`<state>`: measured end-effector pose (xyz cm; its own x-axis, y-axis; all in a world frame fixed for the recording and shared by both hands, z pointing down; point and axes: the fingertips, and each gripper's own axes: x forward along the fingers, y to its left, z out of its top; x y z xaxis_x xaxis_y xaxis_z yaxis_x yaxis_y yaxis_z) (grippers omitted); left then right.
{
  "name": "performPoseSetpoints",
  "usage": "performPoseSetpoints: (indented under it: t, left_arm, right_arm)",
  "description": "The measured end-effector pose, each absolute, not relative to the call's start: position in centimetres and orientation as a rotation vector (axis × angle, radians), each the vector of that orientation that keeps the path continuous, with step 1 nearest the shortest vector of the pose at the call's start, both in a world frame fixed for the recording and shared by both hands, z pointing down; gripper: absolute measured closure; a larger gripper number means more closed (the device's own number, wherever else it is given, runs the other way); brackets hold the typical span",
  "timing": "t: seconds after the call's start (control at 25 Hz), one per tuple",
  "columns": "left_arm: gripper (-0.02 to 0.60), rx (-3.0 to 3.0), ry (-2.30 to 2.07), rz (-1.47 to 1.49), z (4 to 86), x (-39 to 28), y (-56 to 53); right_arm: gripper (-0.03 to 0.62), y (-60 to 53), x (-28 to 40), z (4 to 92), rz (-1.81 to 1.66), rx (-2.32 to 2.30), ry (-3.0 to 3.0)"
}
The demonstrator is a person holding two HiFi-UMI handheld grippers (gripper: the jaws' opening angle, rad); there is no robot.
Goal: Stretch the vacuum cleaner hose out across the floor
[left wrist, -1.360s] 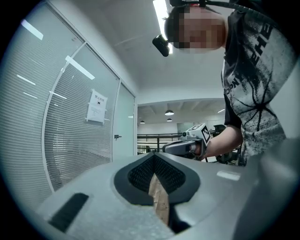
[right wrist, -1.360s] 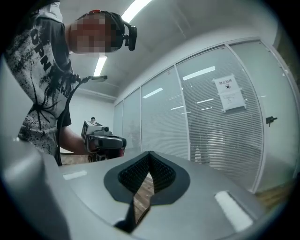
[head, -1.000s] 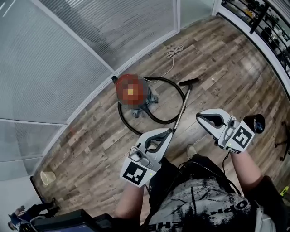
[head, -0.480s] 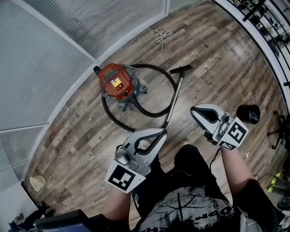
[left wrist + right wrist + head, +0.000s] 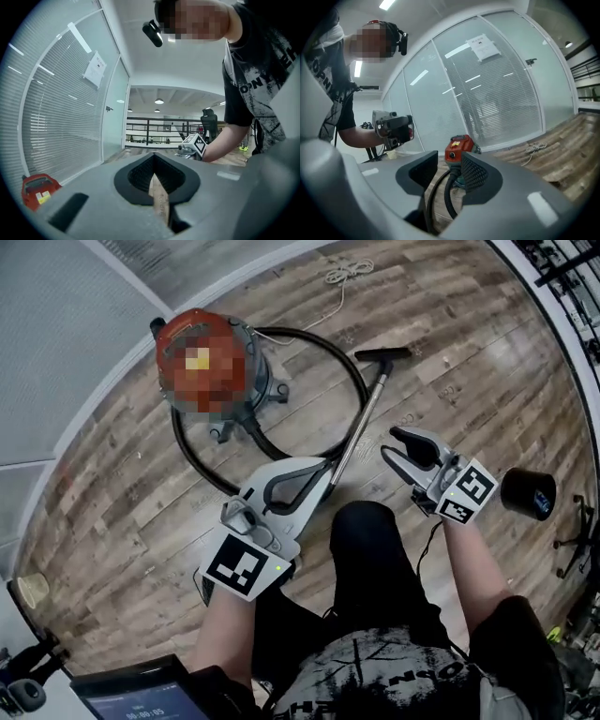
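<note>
Reading left gripper (image 5: 319, 468) fingers as pressed together, nothing pinched. Seeing right gripper (image 5: 390, 443) fingers spread, just been opening, gripping nothing; only sighting hose (image 5: 309, 331) and vacuum (image 5: 458, 149) beyond the gap. Finding hose looped on floor (image 5: 469, 362) round the vacuum, partly hidden behind it. Losing wand's (image 5: 361, 418) lower end behind left gripper. Can't make out vacuum top in head view.

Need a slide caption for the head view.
Coiled black hose by red vacuum cleaner; left gripper shut, right gripper just opening, empty.
</note>
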<state>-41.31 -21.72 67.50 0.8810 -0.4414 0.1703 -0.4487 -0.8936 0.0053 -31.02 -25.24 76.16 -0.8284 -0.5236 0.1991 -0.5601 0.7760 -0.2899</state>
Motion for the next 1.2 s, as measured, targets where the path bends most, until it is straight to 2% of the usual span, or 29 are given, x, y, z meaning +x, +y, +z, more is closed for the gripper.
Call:
performPoseSetpoints:
  t: [0.24, 0.52, 0.68, 1.0, 1.08, 1.2]
  left_arm:
    - [0.580, 3.009, -0.719, 0.361, 79.8, -40.1, -21.7]
    - [0.580, 2.982, -0.847, 0.447, 82.9, -40.0, -20.1]
    - [0.580, 2.938, -0.925, 0.503, 84.3, -40.2, -18.2]
    - [0.580, 2.883, -1.054, 0.469, 84.3, -41.0, -16.9]
    - [0.580, 2.865, -1.071, 0.489, 85.0, -41.4, -16.7]
    - [0.580, 2.845, -1.083, 0.515, 86.0, -41.6, -16.5]
  right_arm:
    - [0.401, -26.4, -28.5, 98.2, 0.732, 0.957, -2.707]
    - [0.387, -27.9, -24.4, 117.6, 1.215, 1.166, -2.344]
    - [0.385, -29.5, -23.6, 122.5, 1.426, 1.306, -2.186]
    - [0.385, -31.8, -22.7, 128.4, 1.501, 1.352, -2.041]
    - [0.419, -32.1, -22.7, 129.2, 1.497, 1.379, -2.022]
    - [0.400, -32.7, -23.1, 129.8, 1.495, 1.387, -2.015]
